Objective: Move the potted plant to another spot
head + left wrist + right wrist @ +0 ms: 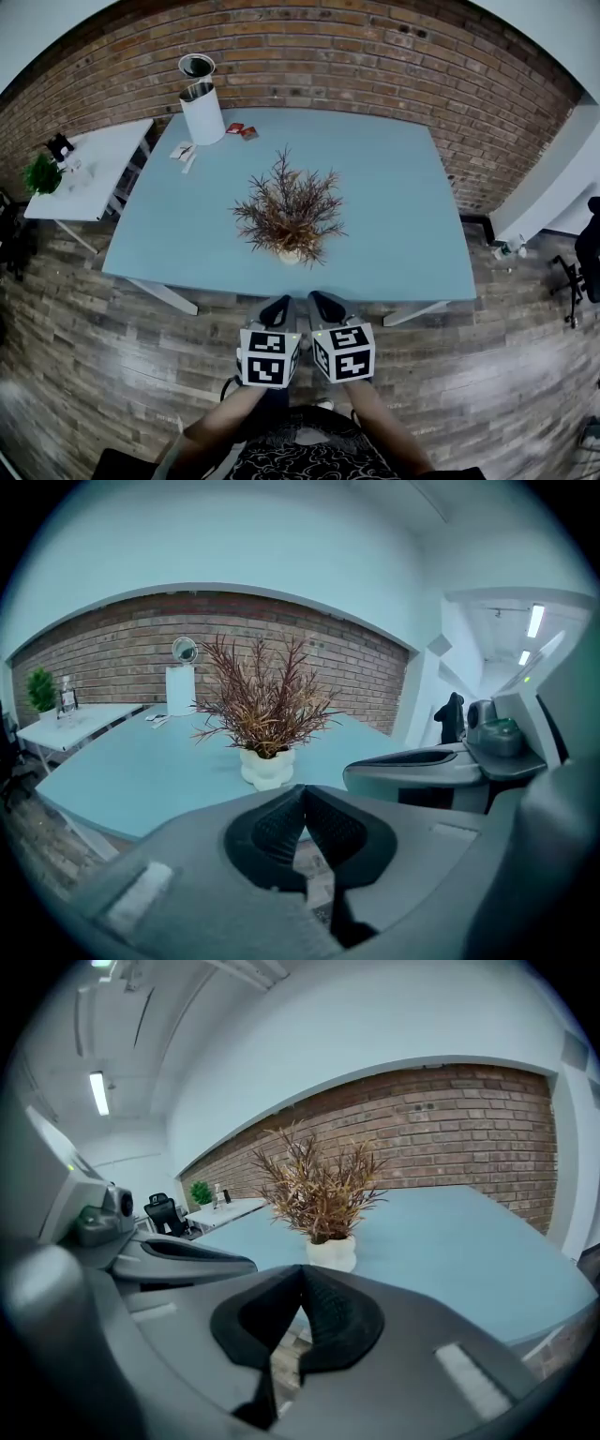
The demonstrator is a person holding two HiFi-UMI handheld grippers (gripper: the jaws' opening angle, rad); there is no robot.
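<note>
The potted plant (pixel 289 211), a spray of dry reddish-brown twigs in a small white lumpy pot, stands near the front edge of the light blue table (pixel 394 187). It also shows ahead in the left gripper view (pixel 265 724) and the right gripper view (pixel 323 1206). My left gripper (pixel 284 302) and right gripper (pixel 317 298) hang side by side just short of the table's front edge, below the plant and apart from it. Both are shut with their jaws meeting and nothing between them, as the left gripper (pixel 302 790) and right gripper (pixel 302 1271) show in their own views.
A white cylinder bin (pixel 202 111), a round mirror (pixel 196 66), small red packets (pixel 241 130) and papers (pixel 184 152) sit at the table's far left corner. A white side table (pixel 89 169) with a green plant (pixel 41 174) stands to the left. A brick wall runs behind, and office chairs (pixel 589 258) stand at right.
</note>
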